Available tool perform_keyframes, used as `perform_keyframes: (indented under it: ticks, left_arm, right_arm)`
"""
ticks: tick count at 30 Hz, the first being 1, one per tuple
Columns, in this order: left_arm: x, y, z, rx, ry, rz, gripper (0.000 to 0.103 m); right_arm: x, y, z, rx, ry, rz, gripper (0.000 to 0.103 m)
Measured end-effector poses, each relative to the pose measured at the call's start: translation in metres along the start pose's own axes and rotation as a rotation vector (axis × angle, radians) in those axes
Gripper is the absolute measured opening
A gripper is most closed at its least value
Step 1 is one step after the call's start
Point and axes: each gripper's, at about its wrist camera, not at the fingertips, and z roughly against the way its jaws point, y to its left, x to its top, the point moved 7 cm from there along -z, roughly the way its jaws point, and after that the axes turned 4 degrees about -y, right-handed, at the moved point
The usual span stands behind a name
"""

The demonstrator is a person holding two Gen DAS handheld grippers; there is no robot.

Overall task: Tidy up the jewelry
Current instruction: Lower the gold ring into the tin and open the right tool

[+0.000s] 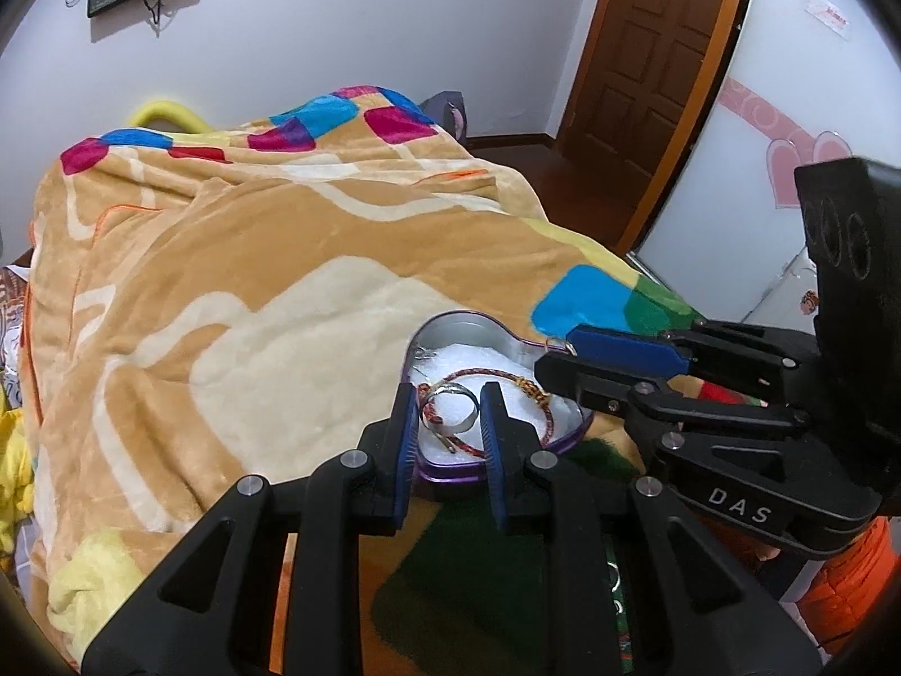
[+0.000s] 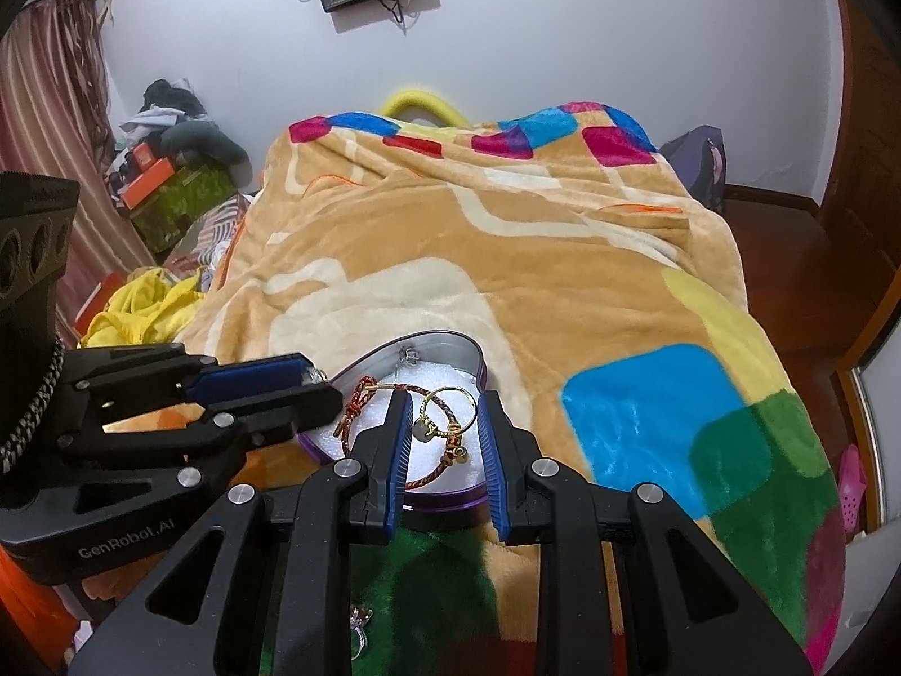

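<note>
A purple heart-shaped tin [image 1: 554, 442] [image 2: 478, 363] with white padding lies on the blanket. In it are a red braided bracelet [image 1: 501, 376] [image 2: 360, 394] and an earring [image 2: 406, 354]. My left gripper [image 1: 447, 400] is shut on a silver ring [image 1: 450, 408] over the tin. My right gripper [image 2: 445, 411] holds a gold bangle with charms [image 2: 450, 394] between its fingers above the padding. Each gripper shows in the other's view, left [image 2: 315, 383] and right [image 1: 554, 352].
A tan patchwork blanket [image 1: 253, 293] [image 2: 507, 236] covers the bed. A silver trinket [image 2: 360, 628] lies on the green patch near the front edge. Clothes and boxes [image 2: 169, 180] pile at the far left; a wooden door [image 1: 653, 56] stands at the right.
</note>
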Motion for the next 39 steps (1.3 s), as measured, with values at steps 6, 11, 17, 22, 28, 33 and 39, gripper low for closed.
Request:
perform_keyframes:
  ticks: [6, 11, 17, 22, 28, 33, 39]
  left_arm:
    - [0.0, 0.005, 0.006, -0.008, -0.004, 0.014, 0.021]
    - [0.002, 0.007, 0.012, -0.011, -0.019, 0.008, 0.022]
    - [0.001, 0.011, 0.018, 0.012, -0.029, -0.003, 0.022]
    - [-0.003, 0.015, 0.019, 0.023, -0.023, 0.008, 0.023]
    - [-0.007, 0.016, 0.025, 0.036, -0.021, 0.011, 0.023]
    - [-0.007, 0.01, 0.038, 0.042, -0.032, 0.003, 0.024]
    - [-0.008, -0.003, 0.063, 0.051, -0.059, -0.019, 0.029]
  right_arm:
    - [-0.001, 0.005, -0.007, 0.004, 0.021, 0.017, 0.021]
    - [-0.002, 0.009, -0.01, 0.001, 0.027, 0.035, 0.021]
    - [-0.001, 0.013, -0.015, -0.012, 0.038, 0.061, 0.021]
    - [-0.002, 0.014, -0.017, -0.026, 0.055, 0.067, 0.023]
    - [-0.002, 0.015, -0.01, -0.036, 0.048, 0.069, 0.026]
    - [0.0, 0.018, 0.003, -0.041, 0.037, 0.072, 0.027]
    - [0.0, 0.023, 0.031, -0.053, 0.003, 0.079, 0.027]
